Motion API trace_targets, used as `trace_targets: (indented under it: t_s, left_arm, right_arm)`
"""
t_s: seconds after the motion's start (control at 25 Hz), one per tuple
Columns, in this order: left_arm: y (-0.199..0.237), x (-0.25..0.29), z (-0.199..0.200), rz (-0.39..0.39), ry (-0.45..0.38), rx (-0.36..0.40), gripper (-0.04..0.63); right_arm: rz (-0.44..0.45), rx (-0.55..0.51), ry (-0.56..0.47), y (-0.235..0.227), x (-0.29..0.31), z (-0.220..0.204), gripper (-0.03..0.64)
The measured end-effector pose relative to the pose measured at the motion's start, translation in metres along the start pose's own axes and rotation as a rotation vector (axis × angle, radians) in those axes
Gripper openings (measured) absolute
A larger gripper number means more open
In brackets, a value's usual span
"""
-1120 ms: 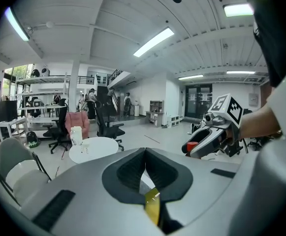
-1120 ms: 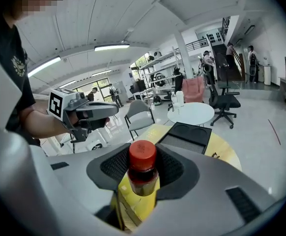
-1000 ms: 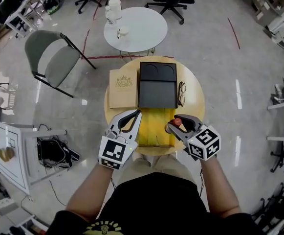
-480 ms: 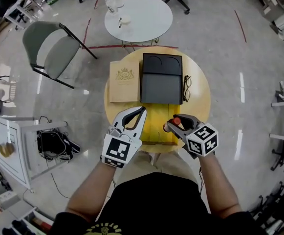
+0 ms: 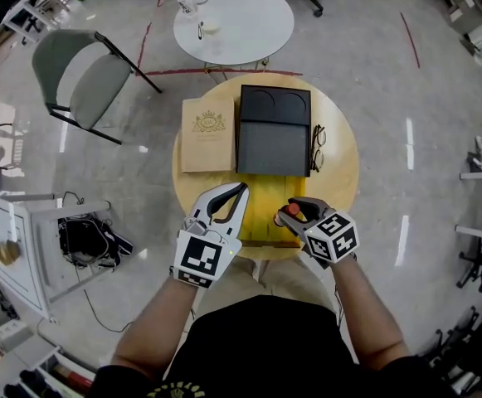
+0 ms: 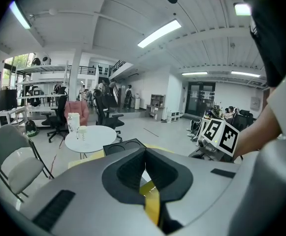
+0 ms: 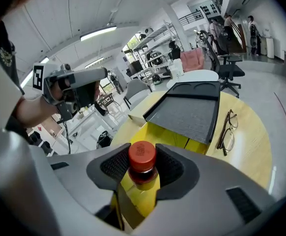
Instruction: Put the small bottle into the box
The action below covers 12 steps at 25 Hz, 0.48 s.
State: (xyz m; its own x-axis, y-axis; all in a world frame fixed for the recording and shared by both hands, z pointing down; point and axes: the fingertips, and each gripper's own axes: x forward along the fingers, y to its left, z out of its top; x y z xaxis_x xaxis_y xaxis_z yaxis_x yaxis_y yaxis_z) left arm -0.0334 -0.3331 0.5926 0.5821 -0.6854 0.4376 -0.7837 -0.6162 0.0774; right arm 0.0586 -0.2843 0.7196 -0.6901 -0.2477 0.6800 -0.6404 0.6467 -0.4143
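Right tool: clamped on the small bottle, red cap up.
Change: it has drifted left, now over the yellow box edge, lower centre.
Left tool: closed, empty.
Meaning: release looks near.

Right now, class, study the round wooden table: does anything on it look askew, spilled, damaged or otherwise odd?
Nothing stands out. The small bottle is capped and upright between the fingers of the right gripper, at the yellow box. The black tray, tan lid and glasses lie flat on the table, with no spill visible.
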Motion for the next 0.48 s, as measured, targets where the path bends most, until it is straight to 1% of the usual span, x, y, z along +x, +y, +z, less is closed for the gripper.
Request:
trace_targets:
  t_s: [0.24,0.48]
  left_arm:
    - [0.001,-0.006,0.000,0.010,0.003,0.009,0.018]
    - [0.012,-0.021,-0.001,0.050,0.008,0.008,0.018]
  right_arm:
    - [-0.042,-0.101,0.042,-0.001,0.011,-0.009,0.170]
    - [-0.070,-0.119,0.060,-0.001,0.015,-0.018,0.170]
